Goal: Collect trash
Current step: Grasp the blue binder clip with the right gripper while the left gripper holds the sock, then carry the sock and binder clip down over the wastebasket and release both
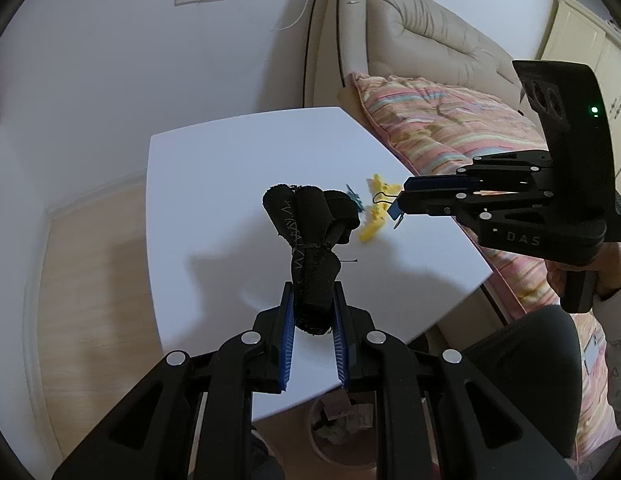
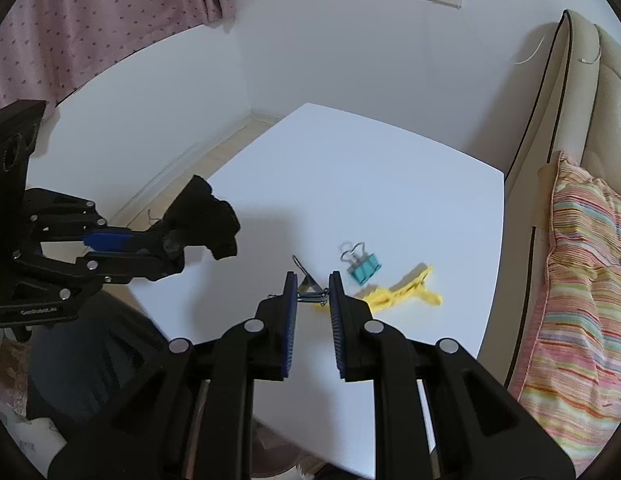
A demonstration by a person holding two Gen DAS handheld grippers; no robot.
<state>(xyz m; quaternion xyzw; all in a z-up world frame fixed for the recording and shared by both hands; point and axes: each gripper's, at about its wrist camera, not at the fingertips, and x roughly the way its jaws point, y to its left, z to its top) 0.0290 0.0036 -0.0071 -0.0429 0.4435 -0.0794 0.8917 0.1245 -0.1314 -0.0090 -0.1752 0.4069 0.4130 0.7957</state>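
Observation:
My left gripper (image 1: 313,294) is shut on a black bundle of rolled fabric (image 1: 310,240) tied with thin wire, held above the white table (image 1: 214,184). My right gripper (image 2: 312,282) is shut on a blue binder clip (image 2: 310,295) with wire handles, just above the table. In the left wrist view the right gripper (image 1: 402,200) shows that clip (image 1: 395,211) at its tips. A teal binder clip (image 2: 364,268) and yellow hair clips (image 2: 406,292) lie on the table just beyond. In the right wrist view the left gripper (image 2: 166,240) and its bundle (image 2: 206,216) hover at the left.
A round bin (image 1: 342,428) with crumpled paper stands on the floor under the table's near edge. A beige sofa (image 1: 410,32) with a striped cushion (image 2: 582,280) borders the table's right side. A dark chair seat (image 1: 522,360) is close by. A pink curtain (image 2: 90,20) hangs at the left.

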